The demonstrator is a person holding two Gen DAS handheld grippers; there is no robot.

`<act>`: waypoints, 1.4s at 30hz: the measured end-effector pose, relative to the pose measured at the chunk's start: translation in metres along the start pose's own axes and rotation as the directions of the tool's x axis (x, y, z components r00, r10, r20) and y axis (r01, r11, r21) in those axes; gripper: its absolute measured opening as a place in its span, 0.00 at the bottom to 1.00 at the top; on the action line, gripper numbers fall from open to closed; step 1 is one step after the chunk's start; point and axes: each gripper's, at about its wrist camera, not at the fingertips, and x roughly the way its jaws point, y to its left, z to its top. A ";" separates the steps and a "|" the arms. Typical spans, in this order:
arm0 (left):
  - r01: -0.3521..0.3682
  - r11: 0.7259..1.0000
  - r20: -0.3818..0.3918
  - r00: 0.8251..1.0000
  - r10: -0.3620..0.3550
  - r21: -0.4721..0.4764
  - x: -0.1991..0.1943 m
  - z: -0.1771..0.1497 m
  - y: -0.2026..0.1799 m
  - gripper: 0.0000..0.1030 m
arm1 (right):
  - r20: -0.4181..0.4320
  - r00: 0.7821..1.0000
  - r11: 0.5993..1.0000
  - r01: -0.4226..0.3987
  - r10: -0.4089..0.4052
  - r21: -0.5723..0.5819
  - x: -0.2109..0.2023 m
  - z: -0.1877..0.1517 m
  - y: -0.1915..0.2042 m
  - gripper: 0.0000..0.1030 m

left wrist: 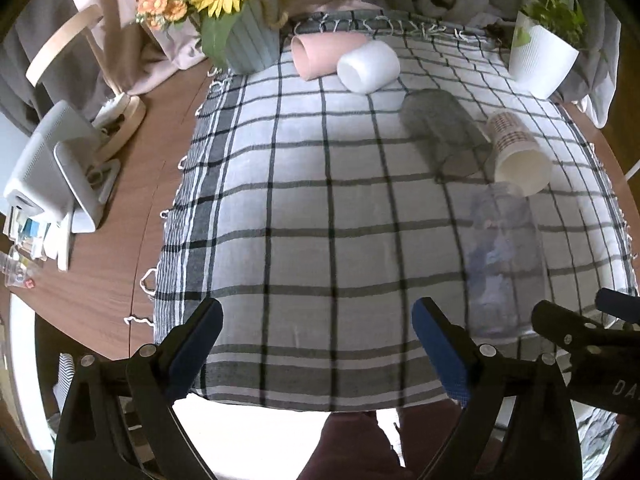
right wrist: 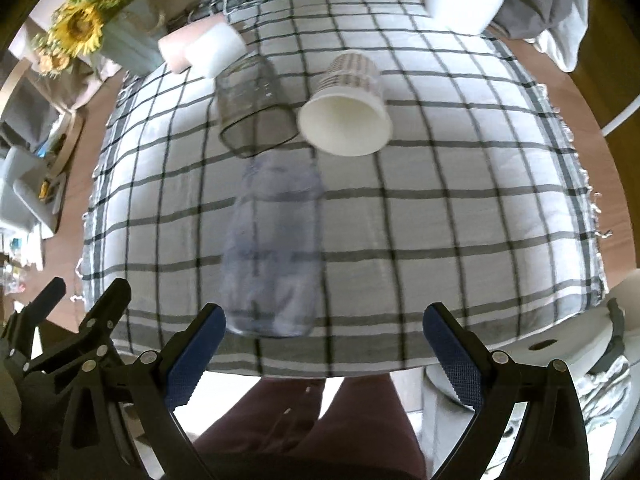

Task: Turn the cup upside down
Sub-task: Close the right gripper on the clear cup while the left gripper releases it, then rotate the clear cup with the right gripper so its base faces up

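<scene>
Left gripper [left wrist: 318, 330] fingers wide, empty; clear cup [left wrist: 506, 264] lies sideways on checked cloth [left wrist: 300, 200]. Right gripper [right wrist: 320, 334] also wide, cup [right wrist: 272, 248] just ahead (ungrasped); flip not started.

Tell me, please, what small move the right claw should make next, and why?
Probably ease the right claw forward and a little left, toward the clear cup lying on its side on the checked cloth. Both claws are open and empty, and that cup is the nearest one, just ahead of the right claw's left finger.
</scene>
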 end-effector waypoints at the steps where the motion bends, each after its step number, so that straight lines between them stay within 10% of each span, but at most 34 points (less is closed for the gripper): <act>1: 0.003 1.000 -0.005 1.000 -0.003 0.001 0.002 -0.001 0.002 0.94 | -0.007 1.000 1.000 -0.009 0.009 -0.002 0.003 -0.001 0.004 0.97; 24: 0.049 0.999 -0.069 0.996 -0.048 0.016 0.038 -0.003 0.017 0.94 | -0.070 0.997 0.997 -0.039 0.044 0.064 0.061 0.003 0.028 0.69; 42: 0.103 0.994 -0.030 0.994 -0.102 0.039 0.029 0.009 0.007 0.94 | 0.020 1.000 0.998 -0.018 0.017 0.065 0.014 -0.001 0.015 0.69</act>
